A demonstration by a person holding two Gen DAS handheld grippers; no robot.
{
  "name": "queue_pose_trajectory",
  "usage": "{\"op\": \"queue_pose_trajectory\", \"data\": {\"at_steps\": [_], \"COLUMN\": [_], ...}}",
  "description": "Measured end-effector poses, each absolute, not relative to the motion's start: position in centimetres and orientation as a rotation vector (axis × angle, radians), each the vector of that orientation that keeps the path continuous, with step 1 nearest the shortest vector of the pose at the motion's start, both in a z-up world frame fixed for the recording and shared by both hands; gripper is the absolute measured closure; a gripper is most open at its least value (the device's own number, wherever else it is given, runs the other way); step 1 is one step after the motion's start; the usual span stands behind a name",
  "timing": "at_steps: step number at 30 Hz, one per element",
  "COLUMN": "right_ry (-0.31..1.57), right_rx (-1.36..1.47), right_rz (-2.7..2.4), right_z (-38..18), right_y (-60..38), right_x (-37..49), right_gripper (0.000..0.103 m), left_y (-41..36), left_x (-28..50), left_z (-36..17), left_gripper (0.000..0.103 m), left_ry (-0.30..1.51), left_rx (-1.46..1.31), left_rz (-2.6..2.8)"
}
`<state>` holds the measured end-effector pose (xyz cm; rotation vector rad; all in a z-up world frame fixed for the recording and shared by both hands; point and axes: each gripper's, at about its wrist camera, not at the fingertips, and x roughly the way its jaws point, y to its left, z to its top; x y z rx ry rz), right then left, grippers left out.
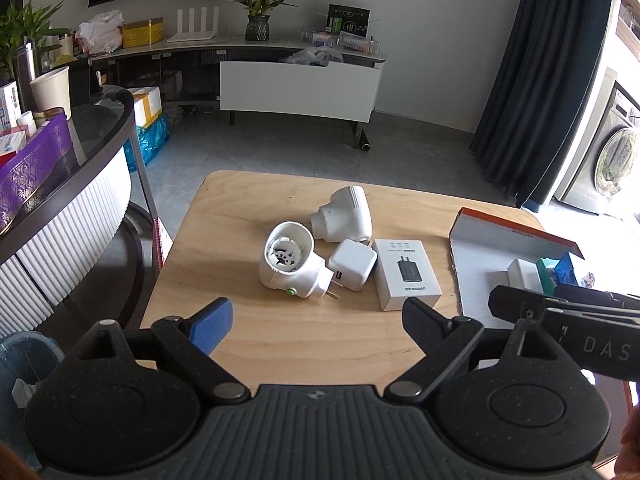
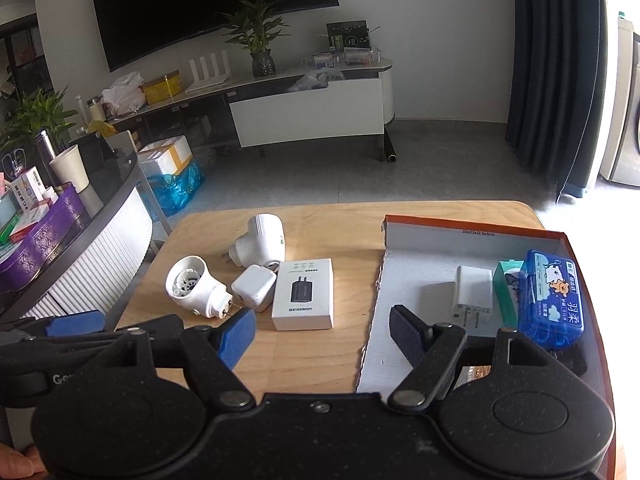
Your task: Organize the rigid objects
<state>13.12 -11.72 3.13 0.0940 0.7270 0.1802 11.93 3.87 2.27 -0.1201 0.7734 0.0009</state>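
On the wooden table (image 1: 280, 332) lie two white plug-in devices (image 1: 290, 262) (image 1: 344, 216), a white cube charger (image 1: 353, 264) and a white charger box (image 1: 406, 274). They also show in the right wrist view: devices (image 2: 196, 286) (image 2: 262, 246), cube charger (image 2: 254, 286), charger box (image 2: 305, 294). An orange-edged cardboard tray (image 2: 404, 276) holds a white charger (image 2: 472, 296), a green box (image 2: 506, 292) and a blue case (image 2: 550, 298). My left gripper (image 1: 318, 324) is open and empty, near the table's front. My right gripper (image 2: 324, 330) is open and empty, over the tray's left edge.
A curved dark counter (image 1: 100, 148) with a purple box, a cup and cartons stands at the left. A TV stand (image 1: 280, 76) with a plant and boxes is across the floor. A dark curtain (image 1: 532, 80) and a washing machine (image 1: 612, 160) are at the right.
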Motion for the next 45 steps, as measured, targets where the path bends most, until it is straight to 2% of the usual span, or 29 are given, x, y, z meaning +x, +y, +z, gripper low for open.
{"op": "queue_pose_trajectory", "data": {"at_steps": [15, 30, 39, 42, 44, 45], "right_ry": [0.764, 0.801, 0.817, 0.824, 0.825, 0.826], "right_rx": [0.129, 0.146, 0.151, 0.153, 0.156, 0.156], "right_rz": [0.186, 0.184, 0.170, 0.168, 0.167, 0.166], "right_z": [0.6, -1.4, -2.3, -2.6, -2.8, -2.8], "right_y": [-10.4, -9.4, -9.4, -9.3, -9.2, -9.2], "right_x": [14.1, 16.7, 18.1, 18.6, 18.8, 18.9], "right_gripper": [0.015, 0.015, 0.015, 0.015, 0.015, 0.015], "left_y": [6.4, 6.4, 5.9, 6.4, 6.6, 6.4], "left_x": [13.0, 17.5, 20.0, 20.0, 19.7, 19.5], "left_z": [-0.5, -3.8, -6.0, -6.3, -6.3, -6.2], "left_gripper": [0.008, 0.001, 0.000, 0.006, 0.018, 0.018], "left_ry": [0.806, 0.791, 0.767, 0.744, 0.709, 0.708], "left_rx": [-0.131, -0.019, 0.064, 0.013, 0.004, 0.012], "left_rz": [0.008, -0.106, -0.167, -0.185, -0.200, -0.200]}}
